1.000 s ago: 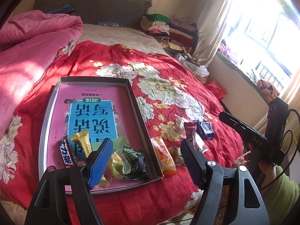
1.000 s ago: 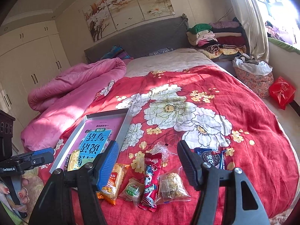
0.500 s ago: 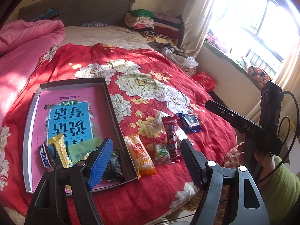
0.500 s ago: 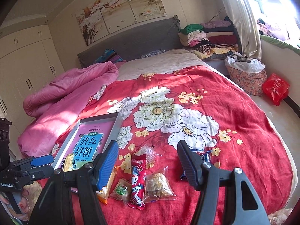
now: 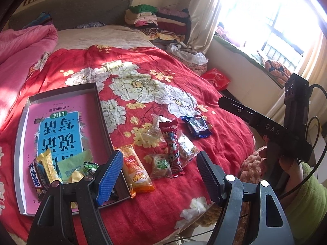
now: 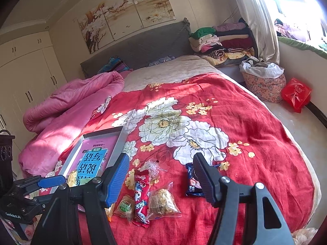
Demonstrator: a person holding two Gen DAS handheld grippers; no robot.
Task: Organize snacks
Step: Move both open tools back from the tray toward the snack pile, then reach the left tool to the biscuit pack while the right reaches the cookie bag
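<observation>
bedroom, red floral bedspread (image 5: 184,77) as your work surface. snacks are the job: about four already sit at the near end of the tray (image 5: 22,143): a dark bar (image 5: 35,178), a yellow wrapper (image 5: 48,163), a pale green packet (image 5: 71,165) and a small green one (image 5: 90,166); part of that pile is hidden, so the count is rough. six are left loose on the bedspread right of the tray: orange packet (image 5: 136,168), round green-label one (image 5: 160,165), red stick (image 5: 171,145), two clear bags (image 5: 185,147) (image 5: 151,131), blue cookie pack (image 5: 197,126). roughly a third done, i'd judge. your left gripper (image 5: 159,173) and right gripper (image 6: 161,177) both gape wide, holding nothing, above the loose row.
</observation>
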